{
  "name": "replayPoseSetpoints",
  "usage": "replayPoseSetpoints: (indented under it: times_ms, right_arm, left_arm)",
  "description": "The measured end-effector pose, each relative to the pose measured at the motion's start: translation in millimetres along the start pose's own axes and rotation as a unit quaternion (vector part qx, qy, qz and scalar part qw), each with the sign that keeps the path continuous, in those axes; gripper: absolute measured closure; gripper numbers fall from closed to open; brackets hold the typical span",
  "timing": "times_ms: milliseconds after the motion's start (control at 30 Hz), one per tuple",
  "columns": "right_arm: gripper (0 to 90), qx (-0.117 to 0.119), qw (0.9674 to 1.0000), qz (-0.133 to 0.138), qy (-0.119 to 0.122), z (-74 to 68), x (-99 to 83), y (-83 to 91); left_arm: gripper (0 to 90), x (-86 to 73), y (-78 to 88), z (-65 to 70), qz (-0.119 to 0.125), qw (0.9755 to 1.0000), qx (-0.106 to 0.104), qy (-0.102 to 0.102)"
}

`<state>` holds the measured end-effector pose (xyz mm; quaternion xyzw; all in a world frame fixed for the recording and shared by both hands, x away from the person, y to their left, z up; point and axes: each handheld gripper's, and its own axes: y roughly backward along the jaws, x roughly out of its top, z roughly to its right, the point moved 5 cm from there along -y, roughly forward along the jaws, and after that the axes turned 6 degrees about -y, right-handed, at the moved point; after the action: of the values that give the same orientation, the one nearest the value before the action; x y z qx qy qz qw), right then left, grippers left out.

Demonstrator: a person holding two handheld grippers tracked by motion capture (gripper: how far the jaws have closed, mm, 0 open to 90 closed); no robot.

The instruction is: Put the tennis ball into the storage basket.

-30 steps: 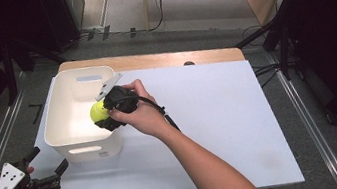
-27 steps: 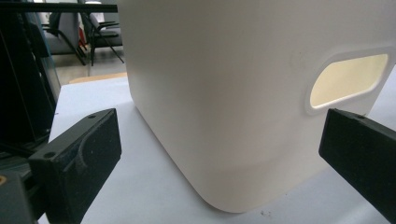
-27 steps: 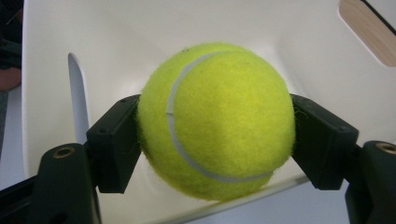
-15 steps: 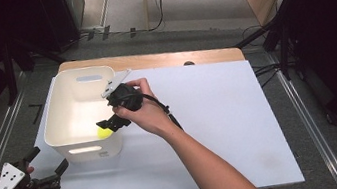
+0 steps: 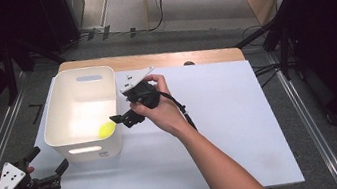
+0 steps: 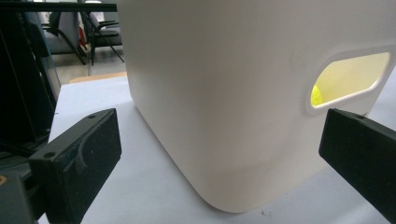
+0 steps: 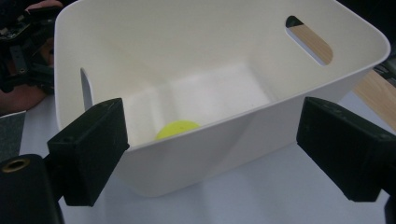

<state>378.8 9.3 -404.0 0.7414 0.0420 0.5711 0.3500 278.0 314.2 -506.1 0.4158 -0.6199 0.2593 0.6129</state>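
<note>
- Your right gripper (image 5: 118,119) sits just outside the bin's (image 5: 54,122) right wall, near its front corner; its jaws have just been opening and now stand spread, with nothing between them.
- The yellow ball (image 5: 107,129) lies on the bin floor, in the front right corner (close below your right jaws, but apart from them, with the wall between).
- In the right gripper view, the ball (image 7: 177,128) peeks over the bin's rim, between the two fingers (image 7: 91,149) and beyond them.
- Your left gripper (image 5: 50,162) rests on the table (image 5: 242,129) by the bin's front left corner, jaws wide apart, holding nothing.
- In the left gripper view, a sliver of ball (image 6: 317,95) shows through the handle slot.
</note>
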Motion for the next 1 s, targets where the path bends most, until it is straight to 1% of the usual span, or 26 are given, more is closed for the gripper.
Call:
replayPoseSetpoints:
  times_ms: [100, 167, 233, 267, 367, 500, 700, 800, 867, 1000]
  right_arm:
    - [2.2, -0.003, 1.0000, 0.000, -0.003, 2.7, -5.0, 4.7]
    - [2.1, -0.004, 1.0000, 0.001, -0.003, 4.3, -8.8, 7.2]
    - [1.6, -0.011, 0.9999, 0.003, -0.006, 6.2, -13.1, 9.7]
    - [1.3, -0.011, 0.9999, 0.003, -0.007, 7.0, -15.3, 10.9]
    - [0.7, -0.015, 0.9998, 0.007, -0.014, 9.9, -22.3, 14.2]
    - [0.0, -0.031, 0.9991, 0.013, -0.026, 14.1, -33.1, 20.0]
    - [0.0, -0.038, 0.9982, 0.021, -0.042, 20.9, -52.4, 31.8]
    - [0.0, -0.046, 0.9973, 0.026, -0.052, 24.7, -62.4, 37.5]
    - [0.0, -0.048, 0.9969, 0.028, -0.055, 26.2, -68.9, 41.2]
    - [0.0, -0.059, 0.9962, 0.031, -0.056, 28.2, -81.9, 47.7]
  left_arm:
    - [0.0, 0.0, 0.0, 0.0, 0.000, 1.0000, 0.000, 0.000]
    - [0.0, 0.0, -0.1, 0.1, 0.000, 1.0000, 0.000, 0.000]
    - [0.0, 0.0, -0.1, 0.1, 0.000, 1.0000, 0.000, 0.000]
    - [0.0, 0.0, 0.0, 0.0, 0.000, 1.0000, 0.000, 0.000]
    - [0.0, -0.1, 0.0, 0.0, 0.000, 1.0000, 0.000, 0.000]
    - [0.0, -0.1, -0.1, 0.1, -0.001, 1.0000, 0.000, 0.000]
    - [0.0, 0.1, -0.7, 0.7, 0.000, 1.0000, 0.000, -0.001]
    - [0.0, -0.1, -0.7, 0.7, -0.001, 1.0000, 0.001, -0.003]
    - [0.0, -0.1, -0.9, 0.9, -0.001, 1.0000, 0.001, -0.004]
    - [0.0, -0.1, -1.0, 0.9, -0.002, 1.0000, 0.001, -0.004]
